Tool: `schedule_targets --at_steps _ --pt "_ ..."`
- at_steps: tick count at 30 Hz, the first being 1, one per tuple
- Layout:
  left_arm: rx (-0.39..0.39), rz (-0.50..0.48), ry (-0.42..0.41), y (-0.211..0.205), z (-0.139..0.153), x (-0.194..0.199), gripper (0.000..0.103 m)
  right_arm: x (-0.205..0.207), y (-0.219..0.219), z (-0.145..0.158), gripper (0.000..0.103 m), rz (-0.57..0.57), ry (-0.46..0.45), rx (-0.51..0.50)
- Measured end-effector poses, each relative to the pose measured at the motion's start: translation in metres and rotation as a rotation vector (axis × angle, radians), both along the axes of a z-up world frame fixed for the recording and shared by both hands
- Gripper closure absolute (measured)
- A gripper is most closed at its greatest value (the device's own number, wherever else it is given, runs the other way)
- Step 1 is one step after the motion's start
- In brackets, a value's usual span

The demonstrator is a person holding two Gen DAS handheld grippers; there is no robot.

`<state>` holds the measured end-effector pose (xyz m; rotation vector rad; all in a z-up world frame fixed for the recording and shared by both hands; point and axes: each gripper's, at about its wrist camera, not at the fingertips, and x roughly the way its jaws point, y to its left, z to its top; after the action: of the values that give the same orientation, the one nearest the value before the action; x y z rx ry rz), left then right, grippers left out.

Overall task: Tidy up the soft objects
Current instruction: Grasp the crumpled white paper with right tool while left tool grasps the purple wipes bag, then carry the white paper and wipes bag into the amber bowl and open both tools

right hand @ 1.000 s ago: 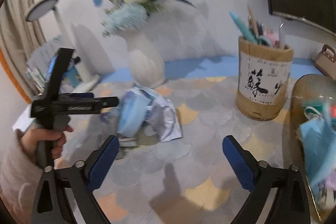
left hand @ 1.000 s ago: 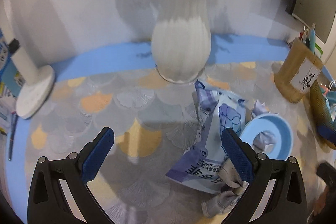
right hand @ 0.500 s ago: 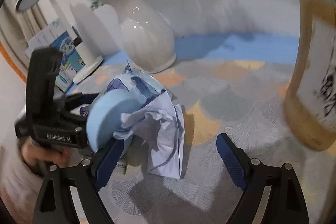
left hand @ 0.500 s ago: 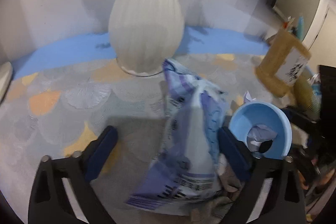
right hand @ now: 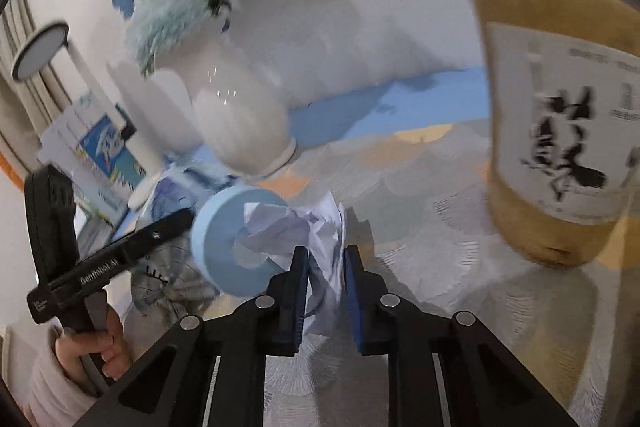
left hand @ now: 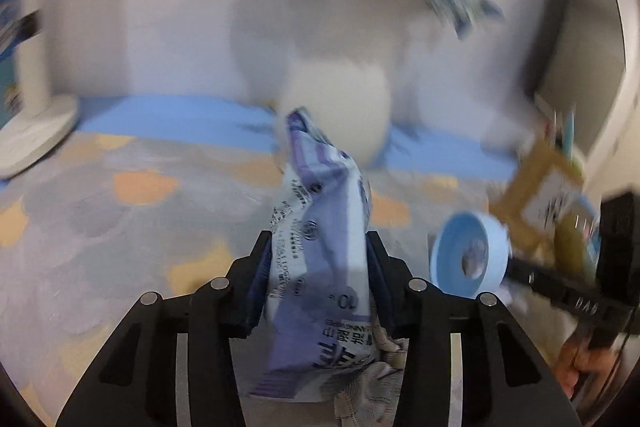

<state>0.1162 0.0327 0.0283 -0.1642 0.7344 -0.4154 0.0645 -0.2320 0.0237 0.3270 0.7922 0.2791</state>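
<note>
A purple and white wipes packet (left hand: 324, 187) stands between the pads of my left gripper (left hand: 319, 243). Its jaws are closing and the pads press the packet's sides. A grey cloth (left hand: 372, 387) lies crumpled under the packet. To the right is a light blue ring (left hand: 452, 255) with white tissue stuffed in its hole. In the right wrist view my right gripper (right hand: 326, 255) is shut on that crumpled white tissue (right hand: 296, 223), which spills out of the blue ring (right hand: 216, 227). A hand (right hand: 96, 347) holds the left gripper's handle at the lower left.
A white vase (right hand: 240, 131) of blue flowers stands just behind the objects. A tall brown pen holder (right hand: 560, 147) is close on the right. A white lamp base (left hand: 32, 139) and booklets (right hand: 100, 147) sit far left. All rest on a scallop-patterned mat (right hand: 420, 227).
Both grippers moved in and went from wide open to closed. The left now clamps the wipes packet and the right clamps the tissue at the blue ring.
</note>
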Motion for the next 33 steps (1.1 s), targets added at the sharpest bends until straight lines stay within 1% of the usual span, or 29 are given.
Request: schedule_targets --at_steps 1,4,6,7,8,10,11,12,13,14,16,18,19,20,21,22,23,24,25,26,29,30,31,33 --pt "-0.040 0.031 -0.016 0.010 0.002 -0.003 0.061 -0.001 -0.001 0.001 0.086 -0.003 -0.007 0.008" --pt "-0.104 0.100 -0.024 0.031 0.003 -0.006 0.061 -0.002 -0.001 0.002 0.087 -0.001 -0.009 0.012" --pt "-0.138 0.125 0.009 0.041 -0.002 -0.004 0.061 -0.003 0.000 0.003 0.087 0.003 -0.010 0.004" --pt "-0.146 0.126 0.032 0.042 -0.006 0.002 0.059 -0.005 0.001 0.003 0.087 0.002 -0.005 -0.006" --pt "-0.149 0.113 0.074 0.041 -0.010 0.008 0.054 -0.006 0.001 0.003 0.087 0.003 -0.003 -0.011" --pt "-0.114 0.079 0.152 0.035 -0.016 0.020 0.053 -0.008 0.001 0.003 0.087 0.005 -0.001 -0.011" --pt "-0.091 0.062 0.171 0.033 -0.015 0.021 0.048 -0.008 0.000 0.003 0.087 0.003 0.001 -0.008" --pt "-0.069 0.047 0.168 0.030 -0.013 0.020 0.041 -0.009 -0.001 0.002 0.087 0.000 0.004 -0.001" --pt "-0.039 0.031 0.163 0.028 -0.012 0.018 0.024 -0.009 -0.003 0.001 0.087 -0.001 0.007 0.003" --pt "-0.001 0.013 0.164 0.024 -0.012 0.017 0.017 -0.009 -0.004 0.001 0.087 -0.003 0.009 0.005" --pt "0.045 -0.003 0.156 0.017 -0.012 0.018 0.017 -0.009 -0.004 0.000 0.087 -0.008 0.012 0.000" --pt "0.049 0.014 0.146 0.021 -0.006 0.026 0.017 -0.011 -0.004 0.002 0.087 -0.023 0.002 -0.015" --pt "0.029 0.024 0.150 0.027 -0.002 0.031 0.018 -0.014 -0.005 0.004 0.088 -0.038 -0.007 -0.024" --pt "0.006 0.027 0.162 0.031 -0.001 0.037 0.036 -0.015 -0.006 0.005 0.089 -0.056 -0.012 -0.032" --pt "-0.024 0.011 0.186 0.033 -0.002 0.042 0.059 -0.017 -0.008 0.006 0.089 -0.069 -0.014 -0.031" --pt "-0.036 -0.026 0.205 0.032 -0.004 0.046 0.065 -0.017 -0.010 0.007 0.089 -0.076 -0.016 -0.024" --pt "0.001 -0.046 0.214 0.027 -0.007 0.047 0.067 -0.018 -0.011 0.008 0.089 -0.084 -0.020 -0.020" --pt "0.053 -0.055 0.191 0.021 -0.008 0.044 0.069 -0.019 -0.013 0.009 0.089 -0.092 -0.025 -0.017" --pt "0.057 -0.057 0.170 0.023 -0.008 0.039 0.070 -0.021 -0.014 0.010 0.089 -0.101 -0.029 -0.014" --pt "0.030 -0.048 0.160 0.025 -0.009 0.036 0.071 -0.022 -0.015 0.011 0.089 -0.109 -0.036 -0.012" --pt "-0.114 0.024 0.163 0.048 -0.018 0.028 0.071 -0.027 -0.018 0.013 0.089 -0.111 -0.051 0.002" --pt "-0.146 0.045 0.163 0.055 -0.019 0.027 0.072 -0.030 -0.019 0.013 0.089 -0.107 -0.056 0.008" --pt "-0.154 0.069 0.158 0.060 -0.017 0.024 0.072 -0.031 -0.019 0.013 0.089 -0.105 -0.057 0.009" --pt "-0.117 0.119 0.133 0.069 -0.008 0.020 0.072 -0.034 -0.018 0.013 0.089 -0.101 -0.057 0.006"
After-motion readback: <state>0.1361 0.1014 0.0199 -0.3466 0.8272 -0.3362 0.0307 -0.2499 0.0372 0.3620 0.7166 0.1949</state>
